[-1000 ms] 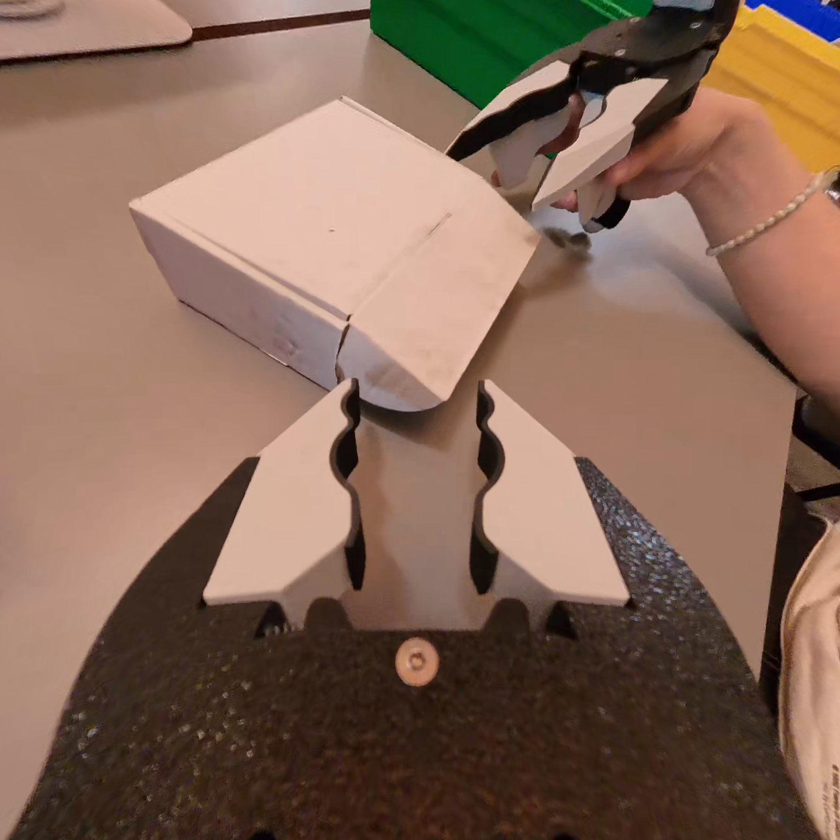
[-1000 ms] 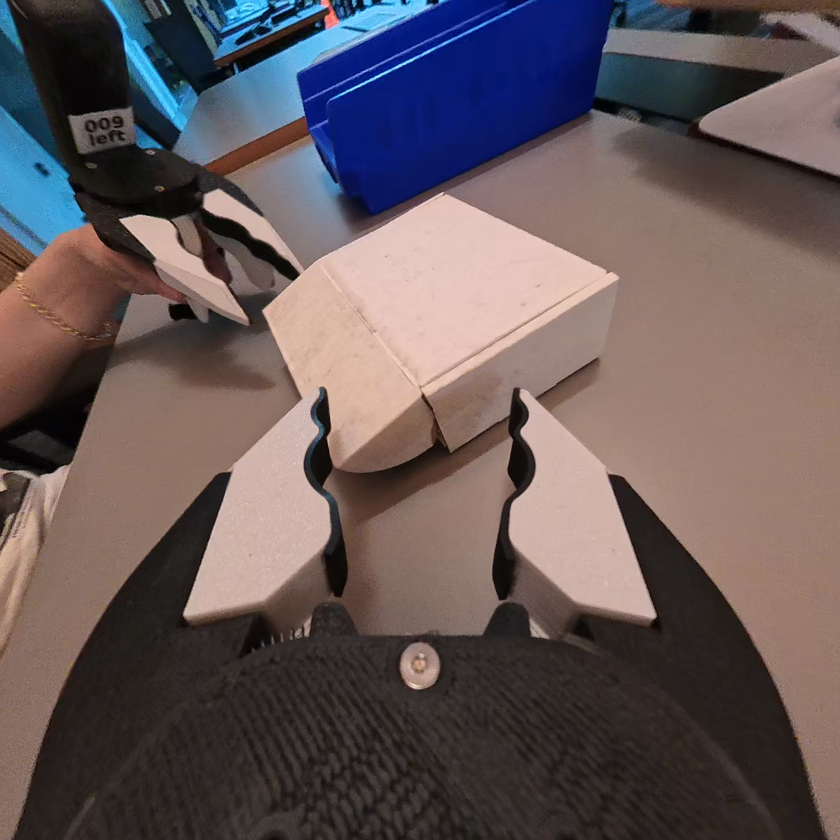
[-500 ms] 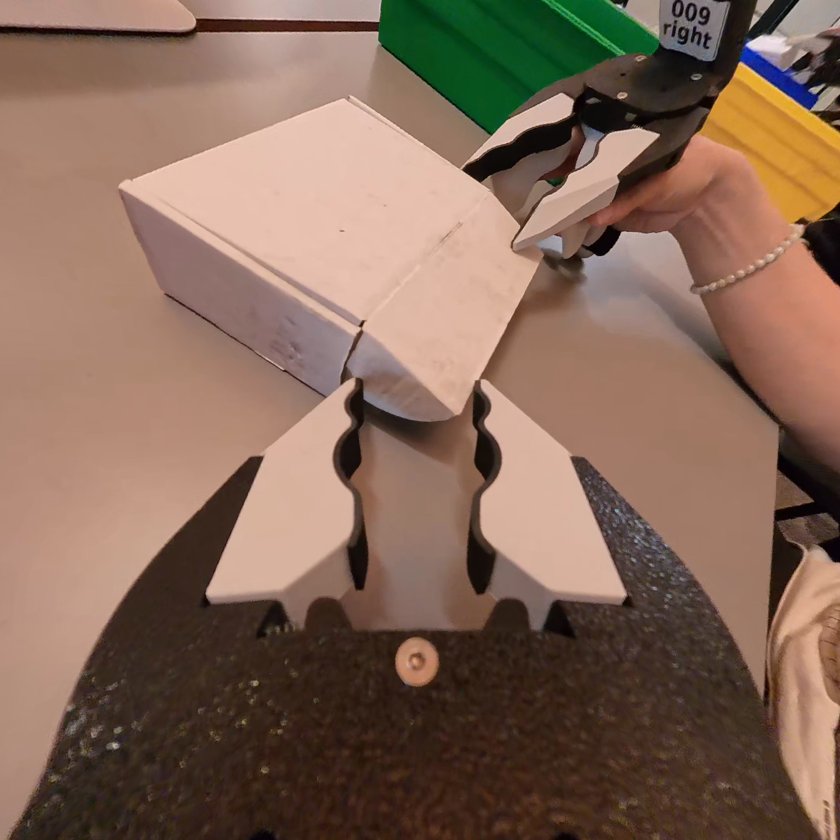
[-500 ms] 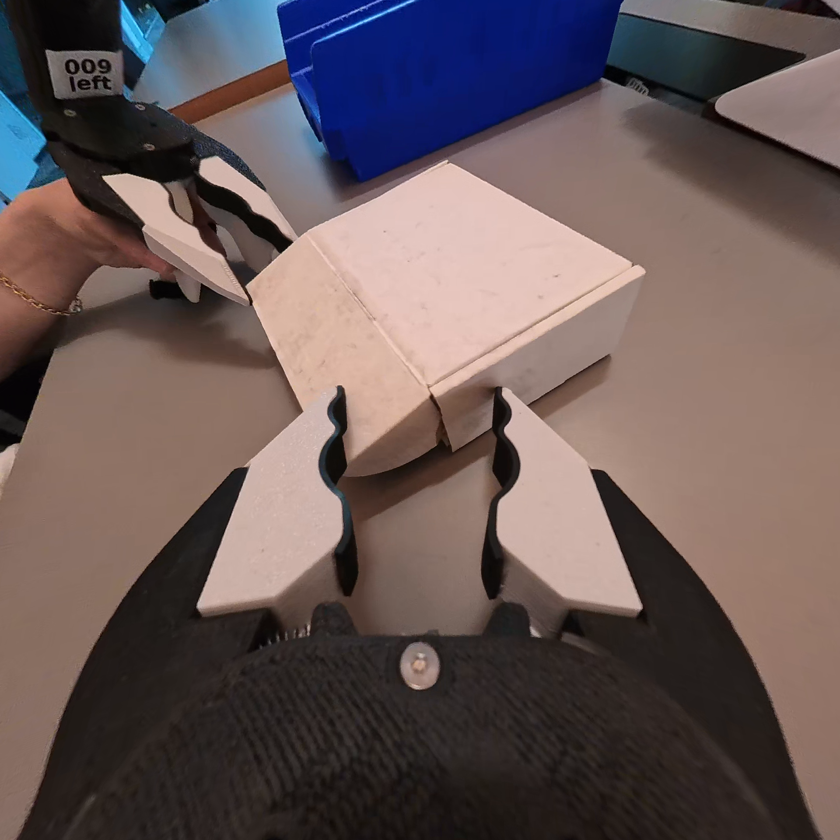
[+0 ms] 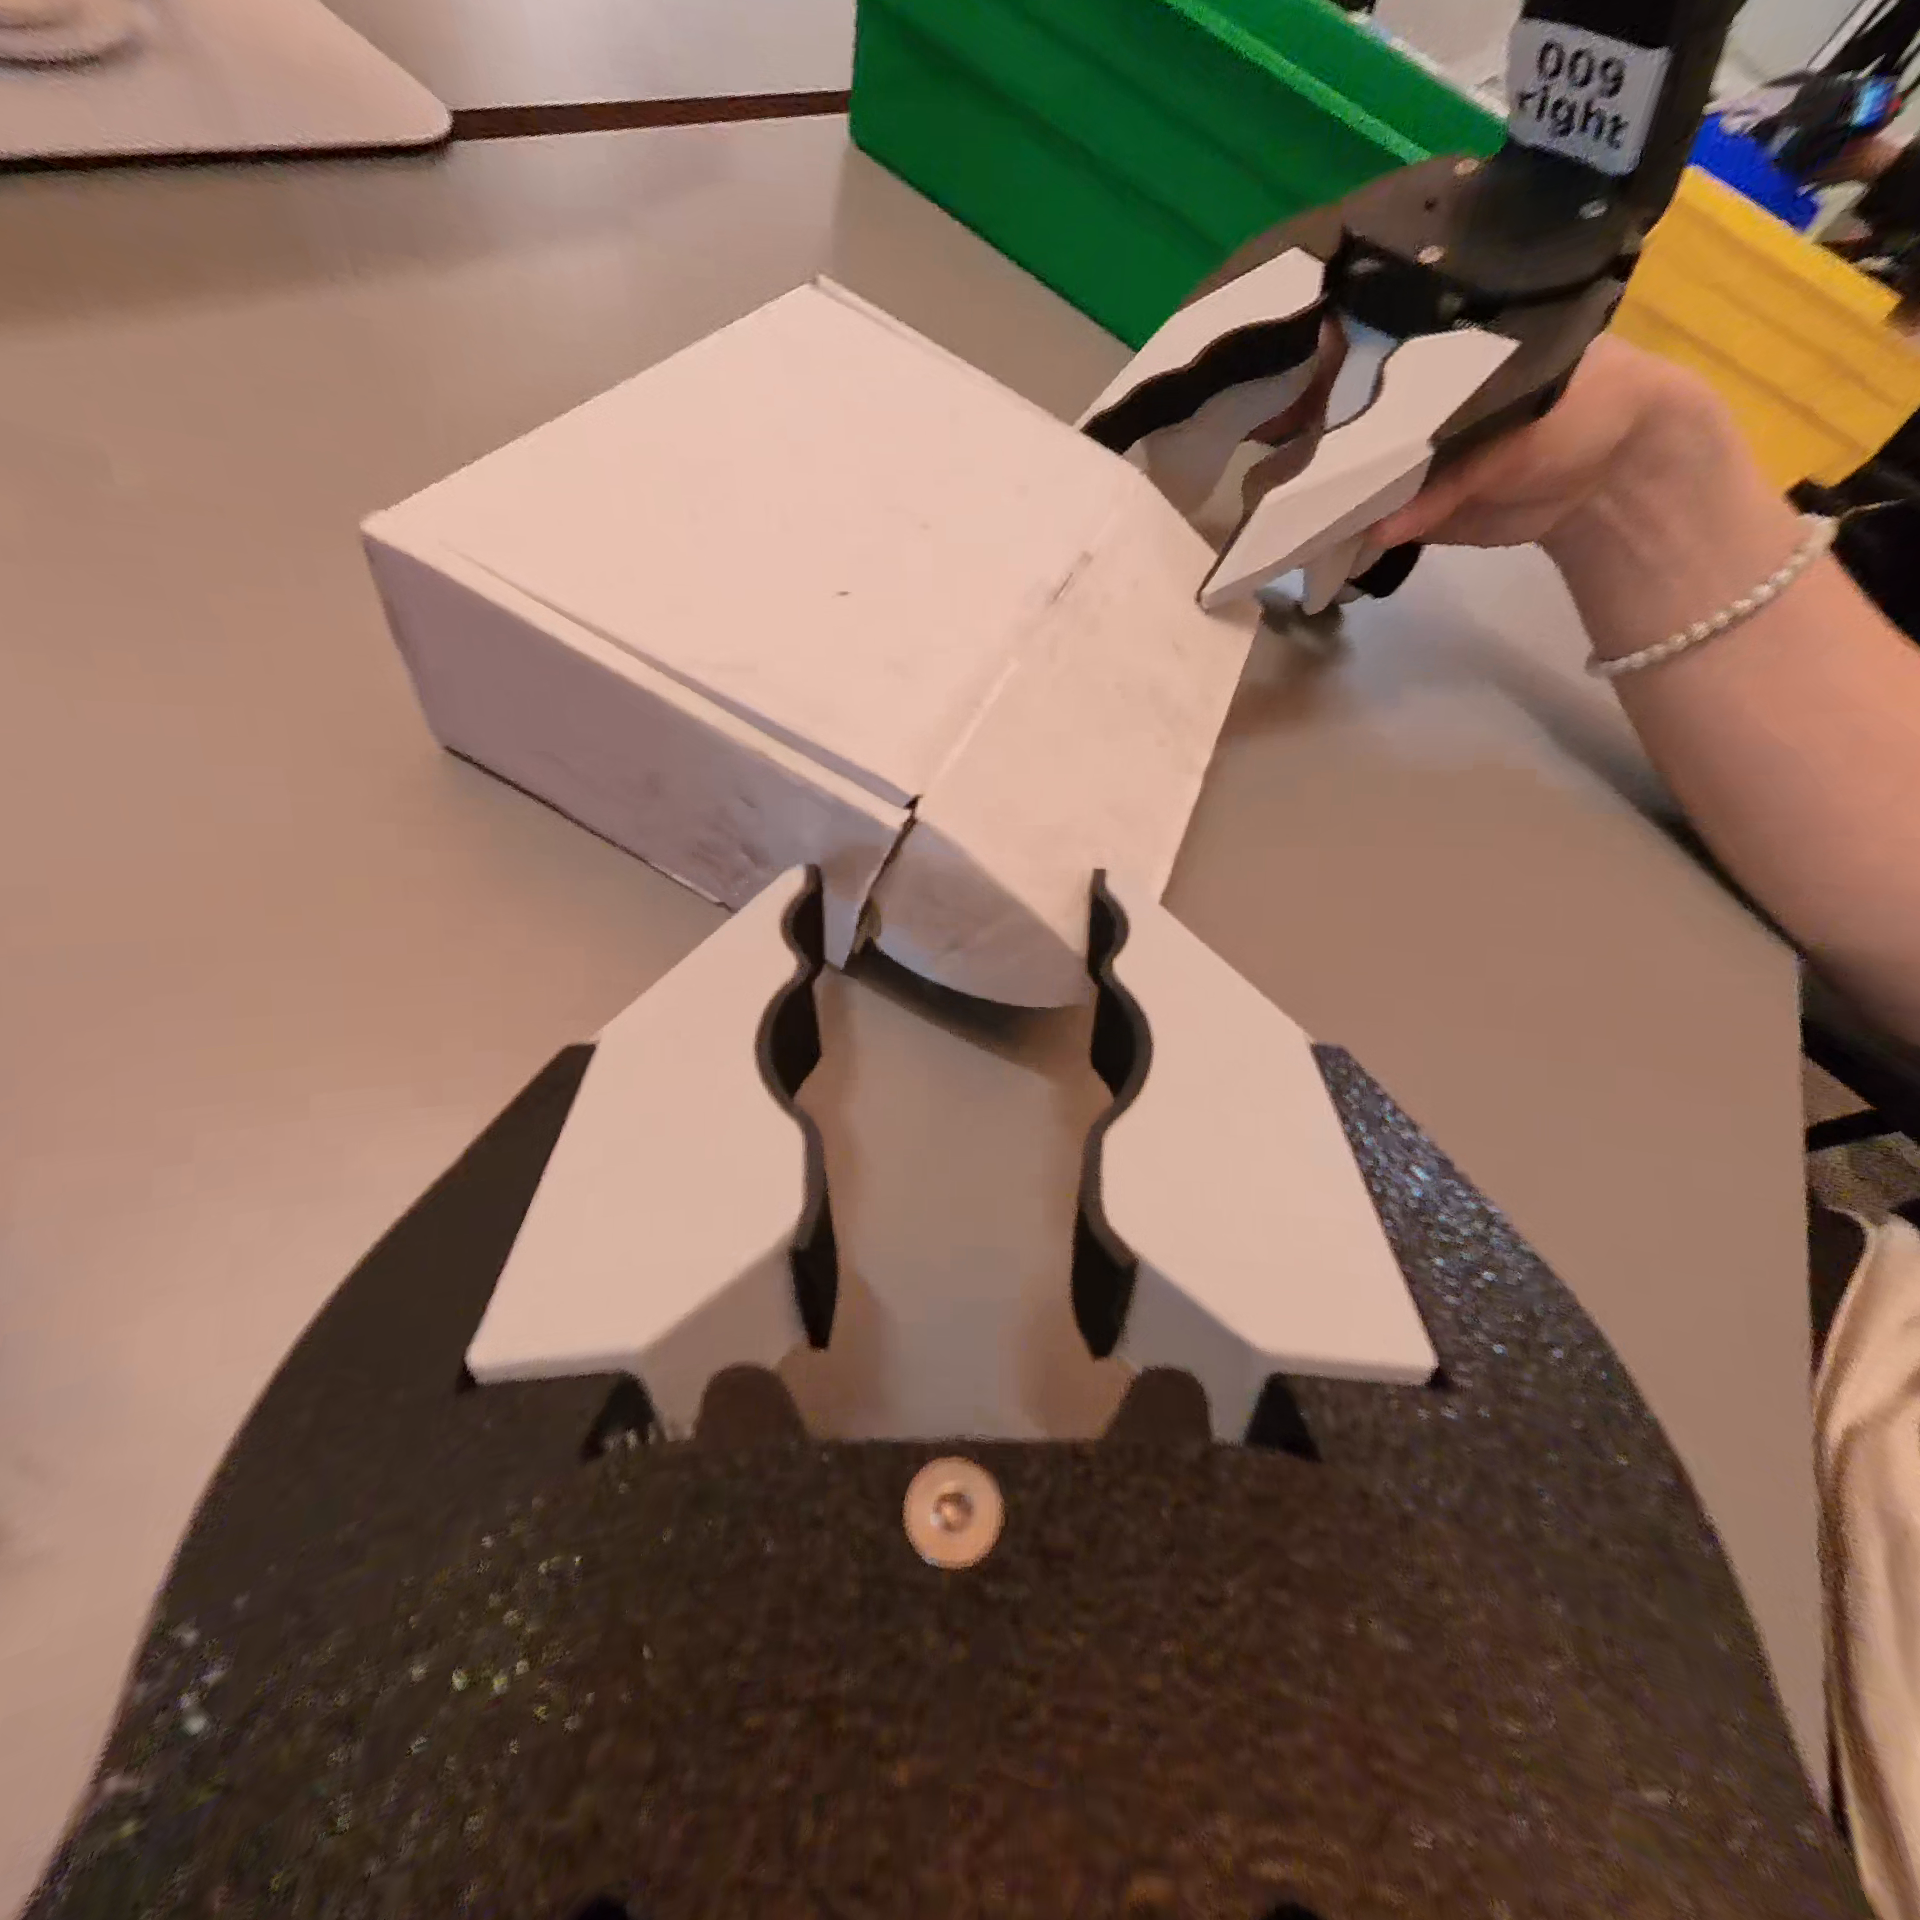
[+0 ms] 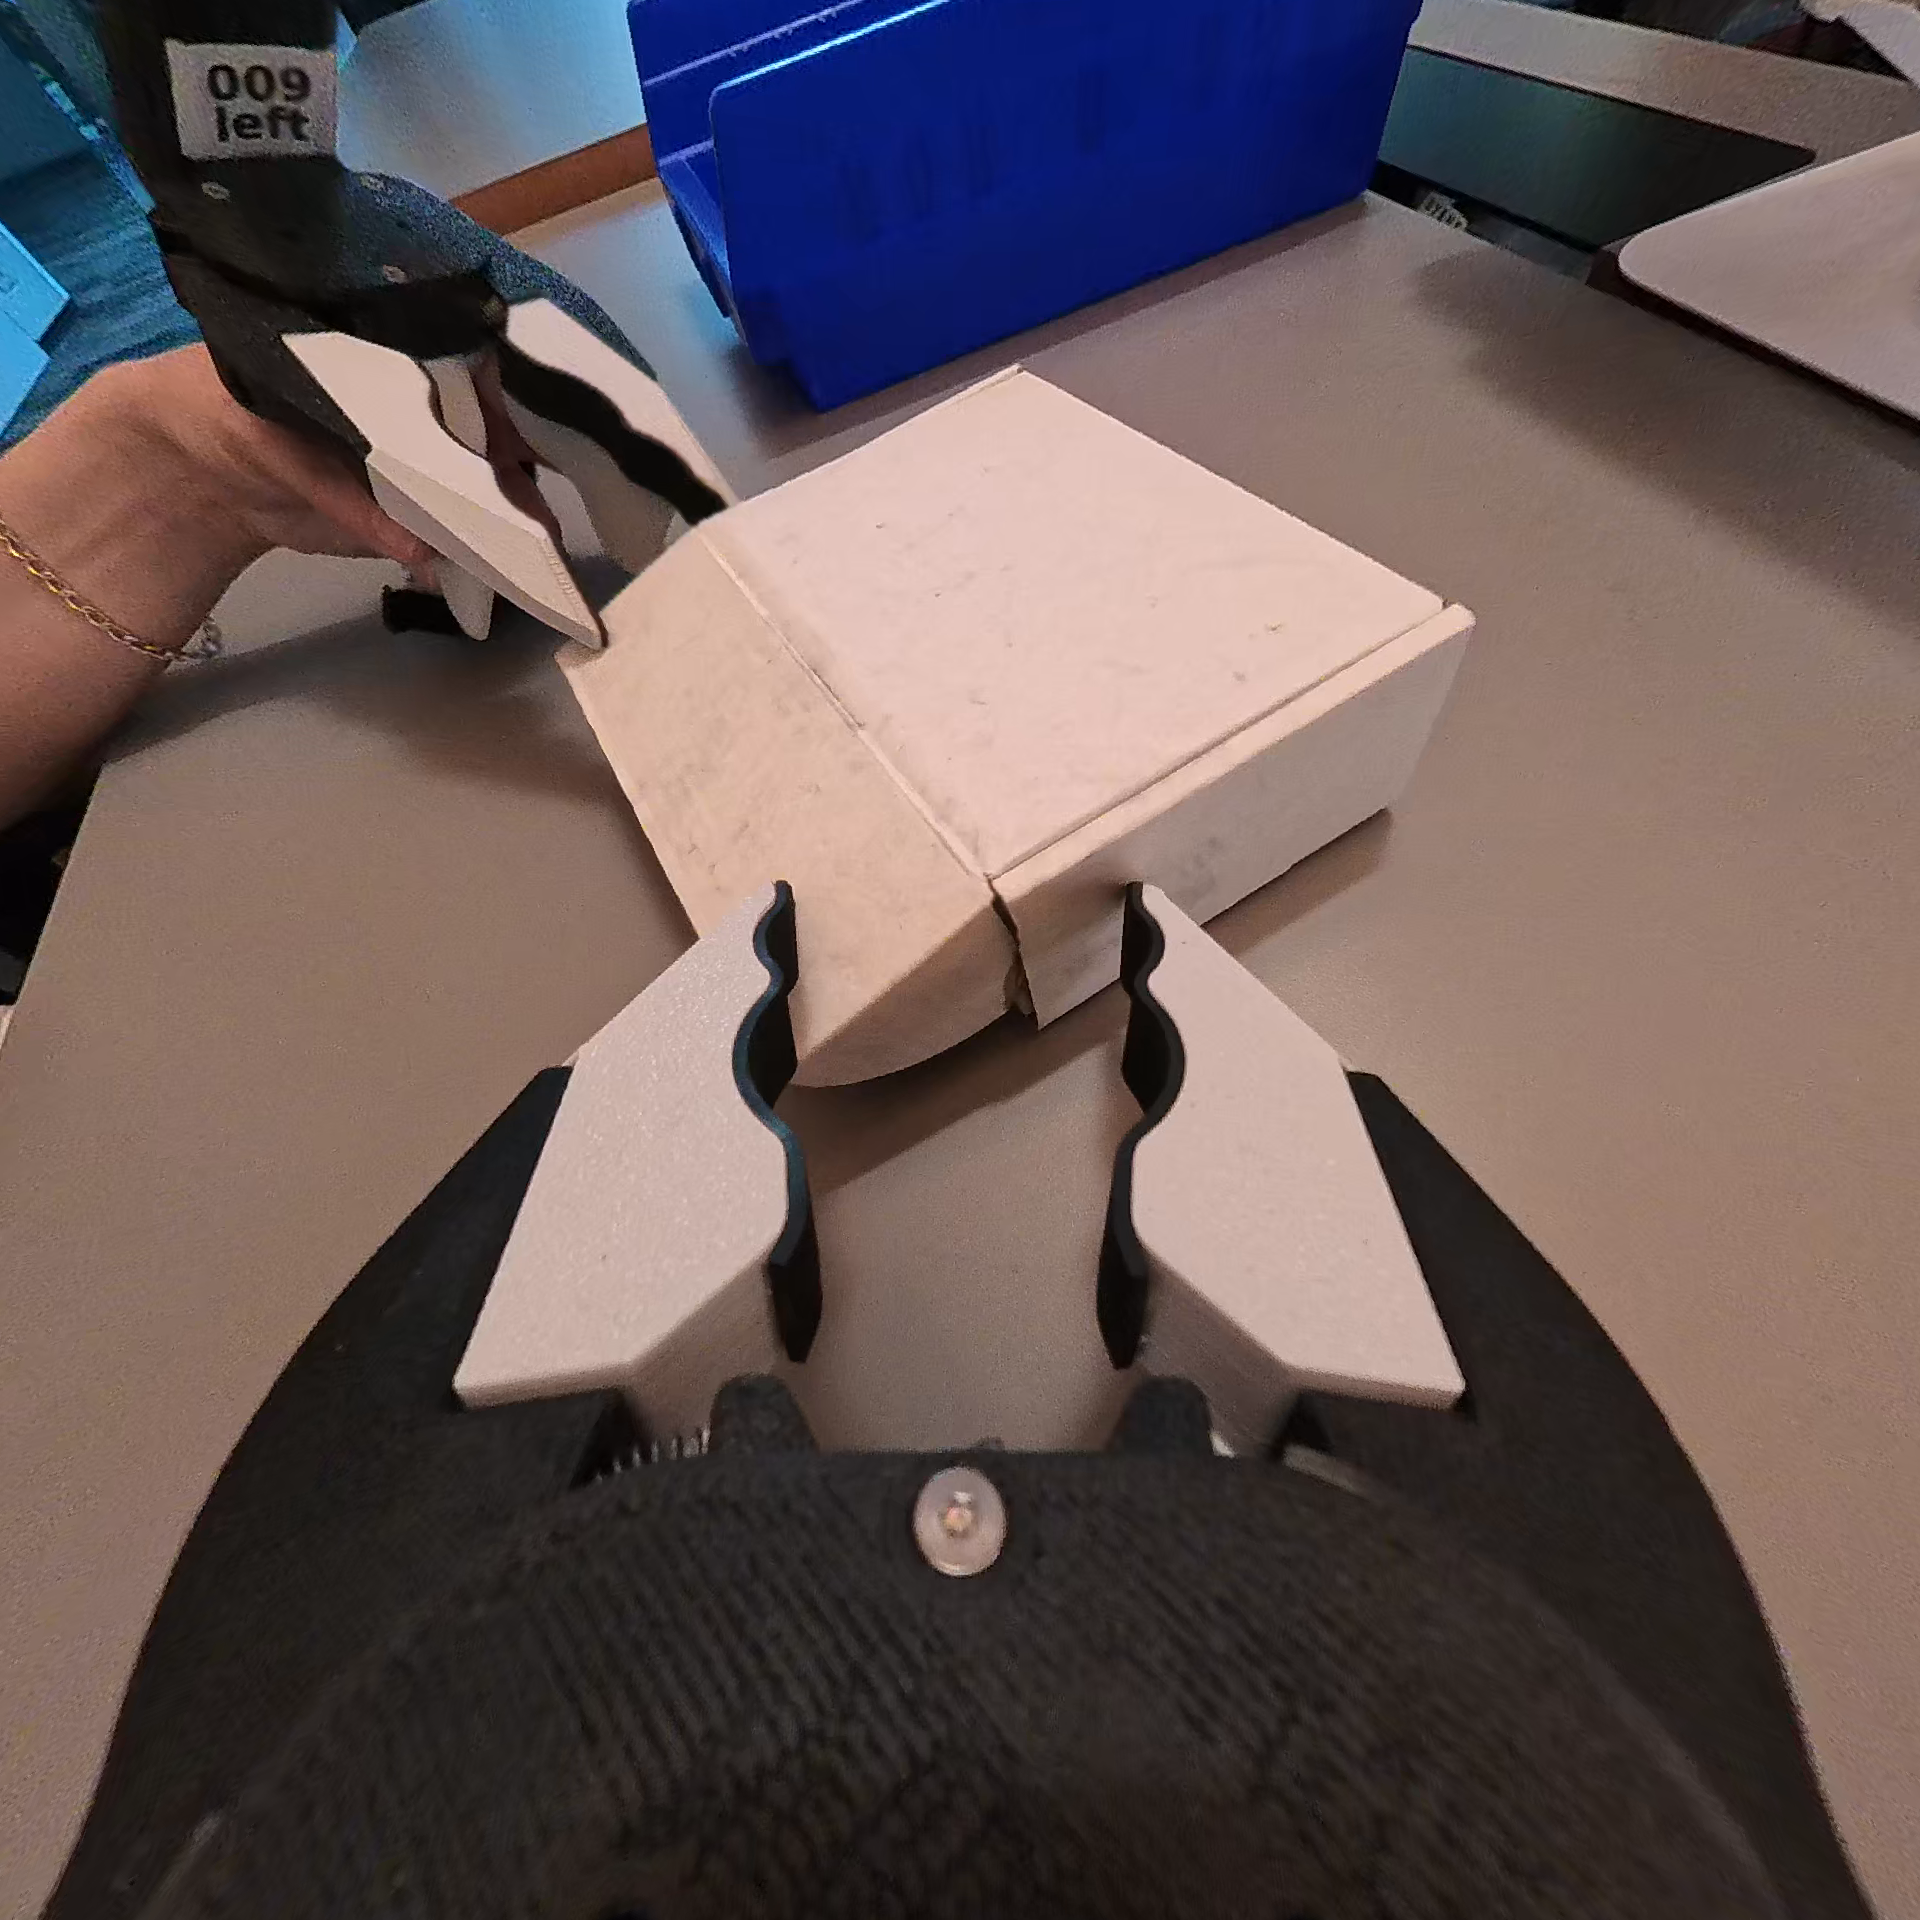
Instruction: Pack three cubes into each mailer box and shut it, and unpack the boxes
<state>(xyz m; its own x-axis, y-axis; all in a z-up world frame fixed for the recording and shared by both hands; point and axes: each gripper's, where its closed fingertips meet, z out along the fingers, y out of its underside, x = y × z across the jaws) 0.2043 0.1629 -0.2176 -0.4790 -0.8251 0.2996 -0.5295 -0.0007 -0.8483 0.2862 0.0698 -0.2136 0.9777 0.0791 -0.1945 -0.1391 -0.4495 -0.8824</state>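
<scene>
A white mailer box (image 5: 790, 540) lies on the grey table (image 5: 260, 935) with its lid down. Its front flap (image 5: 1091, 748) slants out and is not tucked in. My left gripper (image 5: 951, 883) is open, with its fingertips on either side of the flap's near rounded corner. My right gripper (image 5: 1143, 509) is open at the flap's far end. In the right wrist view the box (image 6: 1039, 582) and flap (image 6: 769, 769) show again. There the right gripper (image 6: 956, 894) straddles the flap corner and the left gripper (image 6: 657, 574) sits at the other end. No cubes show.
A green bin (image 5: 1122, 145) and a yellow bin (image 5: 1766, 301) stand behind the box. A blue bin (image 6: 1039, 166) stands behind it in the right wrist view. Pale flat boards (image 5: 208, 83) (image 6: 1787, 281) lie at the far edges. A person's hands hold both grippers.
Both grippers have moved in toward the flap's two ends, so their fingertips now straddle its corners. The right jaws have narrowed a little. The box has stayed closed.
</scene>
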